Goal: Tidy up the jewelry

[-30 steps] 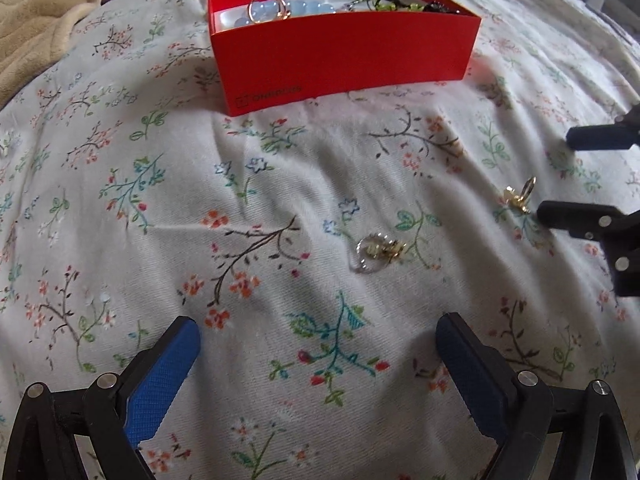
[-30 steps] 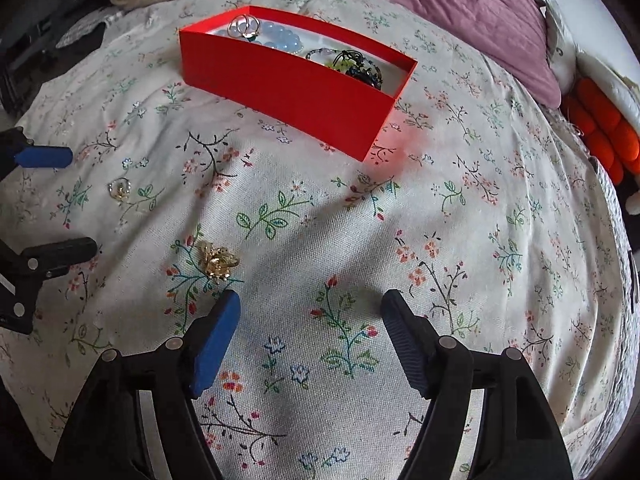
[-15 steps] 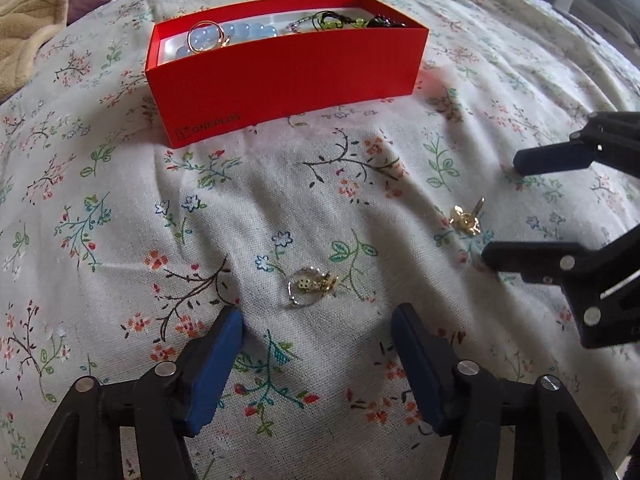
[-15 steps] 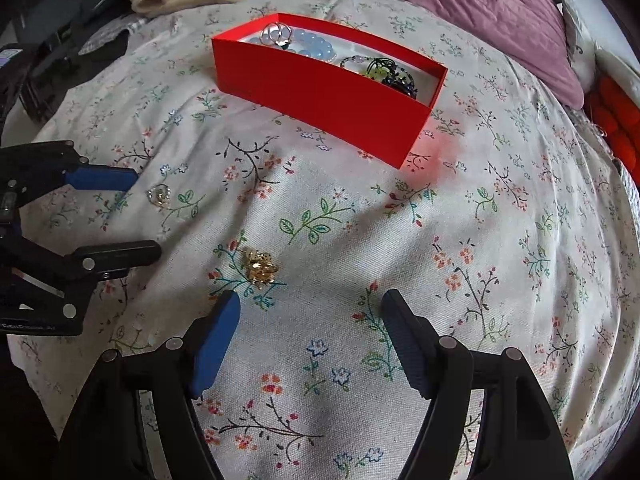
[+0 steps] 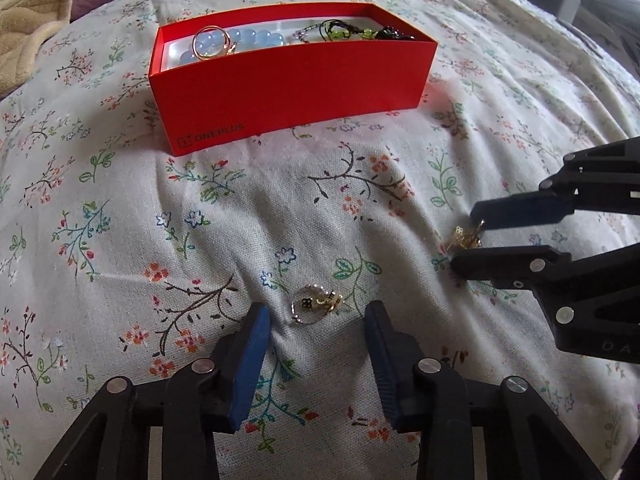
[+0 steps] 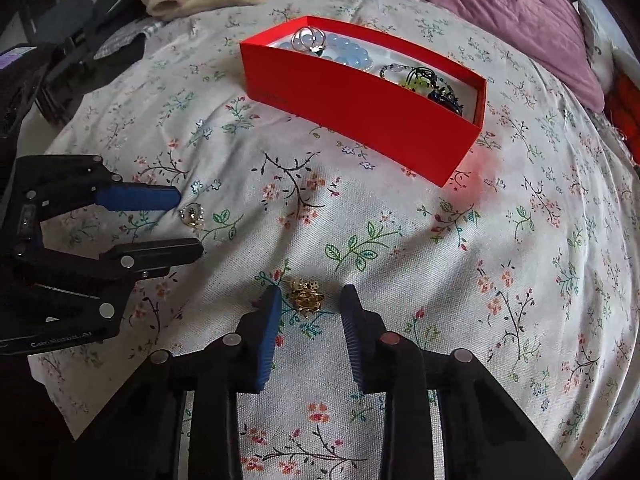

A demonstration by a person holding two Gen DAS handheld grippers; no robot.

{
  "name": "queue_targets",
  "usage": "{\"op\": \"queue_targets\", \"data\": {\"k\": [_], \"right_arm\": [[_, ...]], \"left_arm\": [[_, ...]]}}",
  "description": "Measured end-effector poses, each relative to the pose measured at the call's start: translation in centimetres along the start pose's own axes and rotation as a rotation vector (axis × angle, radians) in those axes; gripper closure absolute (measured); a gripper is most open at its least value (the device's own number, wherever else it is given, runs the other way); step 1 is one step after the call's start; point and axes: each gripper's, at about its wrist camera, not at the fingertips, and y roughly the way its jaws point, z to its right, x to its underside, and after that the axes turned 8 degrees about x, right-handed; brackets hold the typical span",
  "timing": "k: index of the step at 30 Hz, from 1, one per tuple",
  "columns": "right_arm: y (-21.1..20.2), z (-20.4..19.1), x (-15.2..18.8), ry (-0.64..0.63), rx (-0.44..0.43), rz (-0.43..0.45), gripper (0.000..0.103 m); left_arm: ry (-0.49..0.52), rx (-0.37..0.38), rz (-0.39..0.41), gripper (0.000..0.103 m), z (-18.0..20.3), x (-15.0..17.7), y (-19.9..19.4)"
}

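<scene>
Left wrist view: bed (image 5: 120,240), red box (image 5: 292,84) near far edge already holding beads, ring, cords. Two pieces left mid-bed. Left gripper (image 5: 318,320) closing around silver ring (image 5: 316,308); right gripper (image 6: 308,300) closing around gold earring (image 6: 306,296); neither lifted.

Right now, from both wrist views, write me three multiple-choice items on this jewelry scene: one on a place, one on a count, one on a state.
1. Where does the silver ring lie?
A. inside the box
B. on the floral bedspread, between the left gripper fingers
C. on the purple pillow

2. How many loose pieces lie outside the red box?
A. two
B. none
C. five

3. What state is the gold piece in?
A. lifted clear of the cloth
B. already dropped in the box
C. on the cloth, right gripper closing around it

Answers: 1 B, the ring sits on cloth between the blue pads. 2 A, only ring and gold piece show. 3 C, it rests on fabric, pads either side.
</scene>
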Motion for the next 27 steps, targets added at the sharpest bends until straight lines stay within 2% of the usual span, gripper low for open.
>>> {"op": "queue_targets", "data": {"k": [1,3,6,10,12,19,27], "right_arm": [[0.0,-0.1,0.0,-0.002,-0.003,0.000,0.077],[0.0,-0.2,-0.1,-0.004,-0.005,-0.001,0.082],[0.1,-0.4,-0.1,-0.003,-0.004,-0.002,0.086],[-0.1,-0.3,0.0,-0.008,-0.001,-0.002,0.086],[-0.2,-0.2,0.0,-0.008,-0.003,-0.003,0.086],[-0.9,0.5,0.0,0.009,-0.007,0.002,0.086],[-2.2,1.3,-0.2,0.033,-0.012,0.026,0.086]], "left_arm": [[0.000,0.001,0.000,0.065,0.0,0.0,0.0],[0.001,0.007,-0.001,0.074,0.1,-0.1,0.1],[0.019,0.002,-0.005,0.080,0.7,-0.3,0.3],[0.025,-0.006,-0.005,0.083,0.8,-0.3,0.3],[0.024,-0.008,-0.004,0.087,0.7,-0.3,0.3],[0.024,-0.006,-0.006,0.091,0.6,-0.3,0.0],[0.025,0.022,0.015,0.103,0.8,-0.5,-1.0]]}}
